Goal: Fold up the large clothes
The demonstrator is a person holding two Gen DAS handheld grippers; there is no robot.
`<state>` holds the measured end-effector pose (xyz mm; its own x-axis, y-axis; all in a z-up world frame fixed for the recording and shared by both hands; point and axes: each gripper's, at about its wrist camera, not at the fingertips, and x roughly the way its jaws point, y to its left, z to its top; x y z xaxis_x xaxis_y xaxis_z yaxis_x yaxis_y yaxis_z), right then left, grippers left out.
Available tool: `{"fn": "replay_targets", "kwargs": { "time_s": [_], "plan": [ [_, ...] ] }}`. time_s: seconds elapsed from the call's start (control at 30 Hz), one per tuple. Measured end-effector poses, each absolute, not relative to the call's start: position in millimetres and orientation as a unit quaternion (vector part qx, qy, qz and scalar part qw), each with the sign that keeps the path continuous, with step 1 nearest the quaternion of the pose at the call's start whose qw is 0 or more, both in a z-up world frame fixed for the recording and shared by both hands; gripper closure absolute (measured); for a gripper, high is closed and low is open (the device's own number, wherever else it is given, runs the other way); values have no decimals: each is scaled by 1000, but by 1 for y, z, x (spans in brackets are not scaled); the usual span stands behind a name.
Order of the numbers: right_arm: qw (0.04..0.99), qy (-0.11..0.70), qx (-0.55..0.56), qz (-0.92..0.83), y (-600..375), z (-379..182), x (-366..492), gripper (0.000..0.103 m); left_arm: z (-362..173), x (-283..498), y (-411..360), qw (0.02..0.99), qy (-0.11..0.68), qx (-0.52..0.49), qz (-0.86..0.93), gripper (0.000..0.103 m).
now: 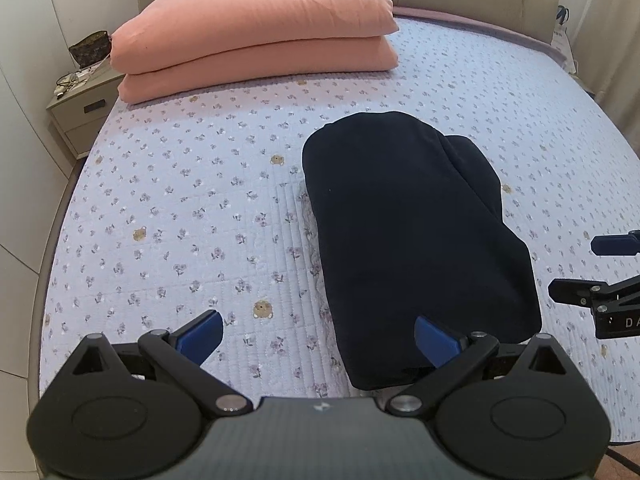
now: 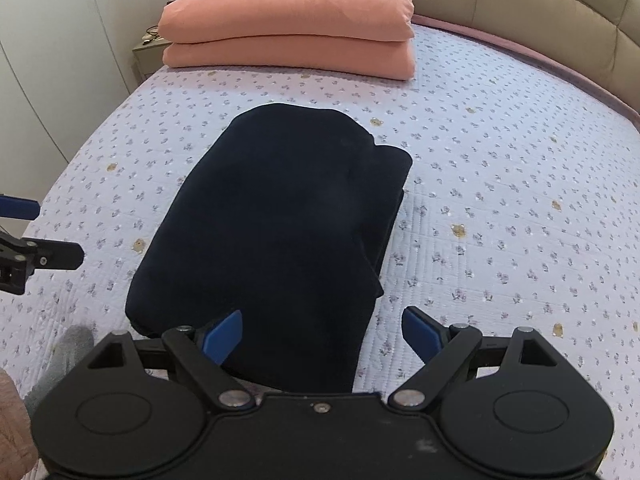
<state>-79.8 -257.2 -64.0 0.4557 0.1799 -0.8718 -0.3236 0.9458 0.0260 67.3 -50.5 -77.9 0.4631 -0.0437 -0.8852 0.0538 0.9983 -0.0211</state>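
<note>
Your left gripper [image 1: 318, 334] and right gripper [image 2: 322, 330] both gape wide, holding nothing. The folded navy garment [image 2: 276, 236] lies mid-bed on the quilt [image 1: 180, 200], pink duvet [image 2: 288, 20] at 12 o'clock.

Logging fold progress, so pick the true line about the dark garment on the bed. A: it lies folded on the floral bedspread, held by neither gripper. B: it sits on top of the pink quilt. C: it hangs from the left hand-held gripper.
A: the navy garment lies folded on the floral bedspread; both the left hand-held gripper and the right hand-held gripper are open and empty.
</note>
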Motion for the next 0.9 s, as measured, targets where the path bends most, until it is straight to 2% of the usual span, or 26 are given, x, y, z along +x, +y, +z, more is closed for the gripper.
{"fn": "replay_targets", "kwargs": {
  "time_s": [0.9],
  "plan": [
    [844,505,-71,164,-253,-67,-81,1,-81,68,-51,849,526,5,-38,0]
  ]
}}
